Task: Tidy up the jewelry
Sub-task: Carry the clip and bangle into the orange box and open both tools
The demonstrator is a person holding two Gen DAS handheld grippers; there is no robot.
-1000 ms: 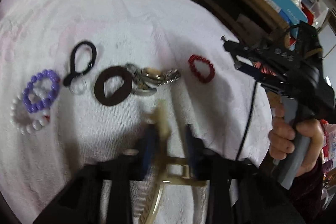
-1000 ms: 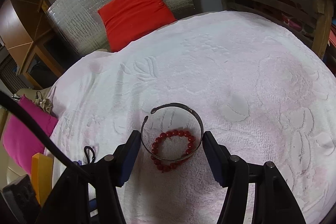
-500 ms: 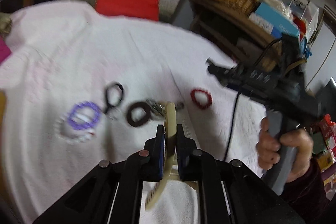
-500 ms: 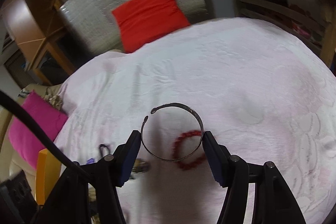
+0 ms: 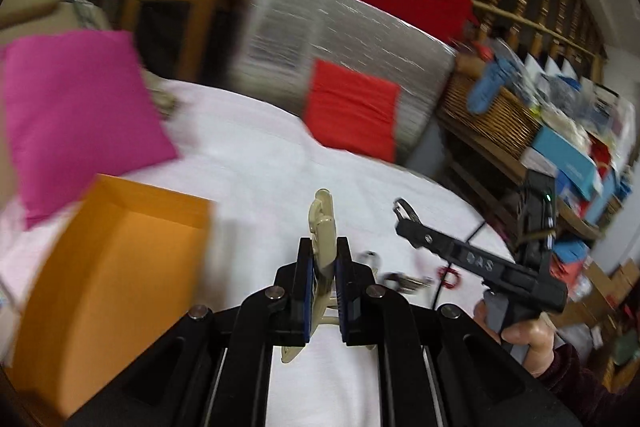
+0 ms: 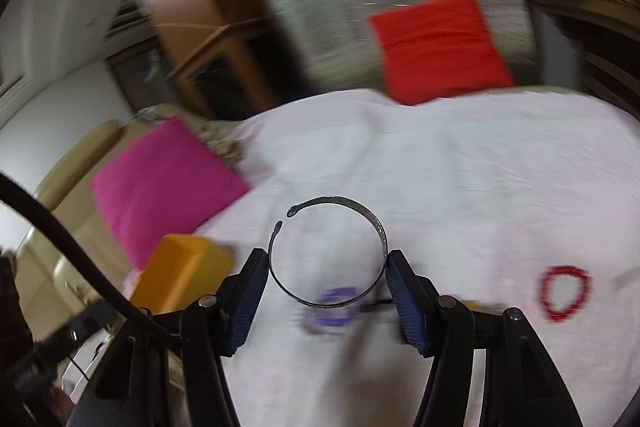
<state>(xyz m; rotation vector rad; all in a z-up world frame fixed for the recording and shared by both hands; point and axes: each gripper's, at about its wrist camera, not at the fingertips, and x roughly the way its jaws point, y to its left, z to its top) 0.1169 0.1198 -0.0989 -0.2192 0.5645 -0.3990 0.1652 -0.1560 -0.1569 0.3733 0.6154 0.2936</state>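
My left gripper (image 5: 324, 255) is shut on a beige hair claw clip (image 5: 322, 227), held up above the white cloth. An open orange box (image 5: 112, 259) lies just to its left. My right gripper (image 6: 326, 267) is shut on a silver open cuff bangle (image 6: 376, 223), its blue pads (image 6: 404, 291) pressing both sides of the ring. That gripper also shows in the left wrist view (image 5: 404, 211), held by a hand (image 5: 524, 339). On the cloth lie a red bead bracelet (image 6: 564, 293), a purple bead bracelet (image 6: 336, 307) and blurred metal pieces (image 5: 400, 279).
The white embossed cloth (image 5: 260, 163) covers a round table. A pink cushion (image 5: 76, 107) and a red cushion (image 5: 352, 115) on a silver-covered seat lie beyond it. A wicker basket (image 5: 500, 115) and cluttered shelves stand at the right. A black cable (image 6: 80, 259) crosses the right wrist view.
Both grippers have risen and swung left, each keeping its piece. The orange box and pink cushion have come into view; the bracelets on the cloth have slid down and right in the pictures.
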